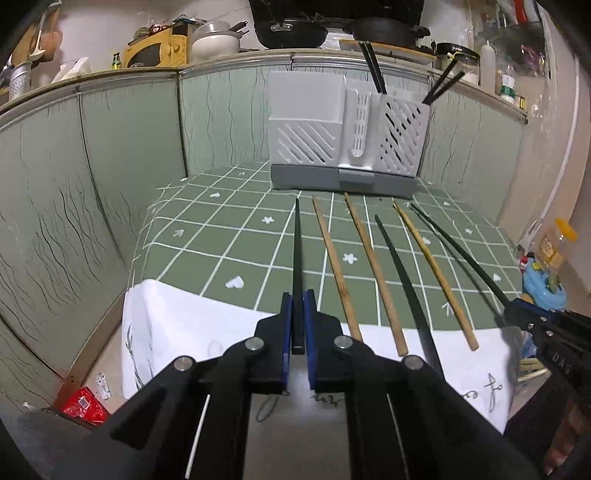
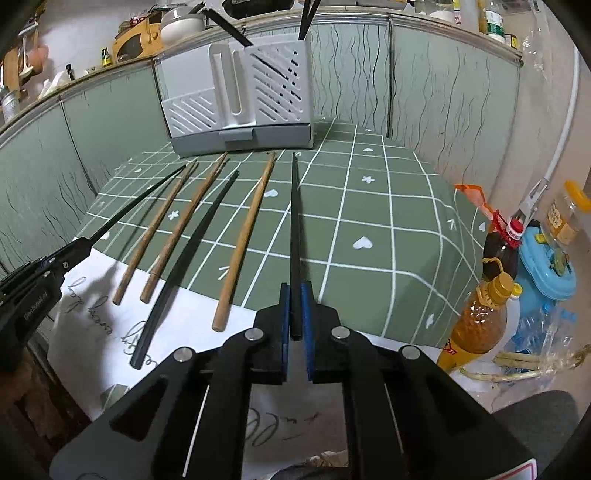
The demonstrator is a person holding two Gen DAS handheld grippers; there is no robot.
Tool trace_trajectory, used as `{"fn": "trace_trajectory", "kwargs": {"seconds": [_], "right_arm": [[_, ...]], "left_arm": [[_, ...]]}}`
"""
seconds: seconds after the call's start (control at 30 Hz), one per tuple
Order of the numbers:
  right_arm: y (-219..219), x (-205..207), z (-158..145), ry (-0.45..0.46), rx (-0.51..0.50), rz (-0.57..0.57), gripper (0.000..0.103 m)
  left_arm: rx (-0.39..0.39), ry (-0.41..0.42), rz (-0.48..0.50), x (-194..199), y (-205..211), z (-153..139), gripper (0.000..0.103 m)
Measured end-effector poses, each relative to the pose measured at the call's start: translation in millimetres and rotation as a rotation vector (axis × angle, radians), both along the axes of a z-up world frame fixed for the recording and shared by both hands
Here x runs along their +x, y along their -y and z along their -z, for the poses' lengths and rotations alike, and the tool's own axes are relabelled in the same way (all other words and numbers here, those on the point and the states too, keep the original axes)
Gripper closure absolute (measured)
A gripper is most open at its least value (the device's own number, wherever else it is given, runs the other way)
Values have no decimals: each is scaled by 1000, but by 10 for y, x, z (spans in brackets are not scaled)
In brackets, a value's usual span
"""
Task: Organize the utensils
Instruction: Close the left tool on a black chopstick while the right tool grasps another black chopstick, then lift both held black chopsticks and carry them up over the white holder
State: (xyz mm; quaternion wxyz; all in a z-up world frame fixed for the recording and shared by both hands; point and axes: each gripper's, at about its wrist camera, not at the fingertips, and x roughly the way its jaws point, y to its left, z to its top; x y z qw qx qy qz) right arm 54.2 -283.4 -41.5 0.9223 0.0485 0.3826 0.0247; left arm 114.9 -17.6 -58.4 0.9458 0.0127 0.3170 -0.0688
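My left gripper (image 1: 298, 306) is shut on a black chopstick (image 1: 297, 254) that points toward the white utensil holder (image 1: 343, 136). My right gripper (image 2: 294, 299) is shut on another black chopstick (image 2: 294, 229), and shows in the left wrist view (image 1: 517, 308). Three wooden chopsticks (image 1: 338, 269) (image 1: 373, 266) (image 1: 432, 269) and one loose black chopstick (image 1: 402, 277) lie side by side on the green checked cloth (image 1: 236, 236). The holder's right compartment (image 2: 277, 81) holds several black chopsticks (image 1: 373, 66). The left gripper shows at the left in the right wrist view (image 2: 79, 249).
A white cloth (image 1: 184, 332) covers the table's near edge. Green wavy-patterned panels (image 1: 110, 147) wall the back and left. Oil bottles (image 2: 480, 314) and a blue container (image 2: 546, 266) stand right of the table. Pots and bowls sit on the ledge (image 1: 288, 29) behind.
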Motion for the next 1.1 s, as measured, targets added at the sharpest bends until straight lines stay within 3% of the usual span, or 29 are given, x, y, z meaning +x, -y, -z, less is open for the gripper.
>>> {"fn": "trace_trajectory", "kwargs": {"seconds": [0.27, 1.1], "right_arm": [[137, -42, -310, 24, -9, -34, 97], [352, 239, -1106, 141, 22, -126, 97]], "left_arm": [[-30, -16, 43, 25, -131, -218, 95], [-25, 93, 121, 187, -246, -1099, 95]]}}
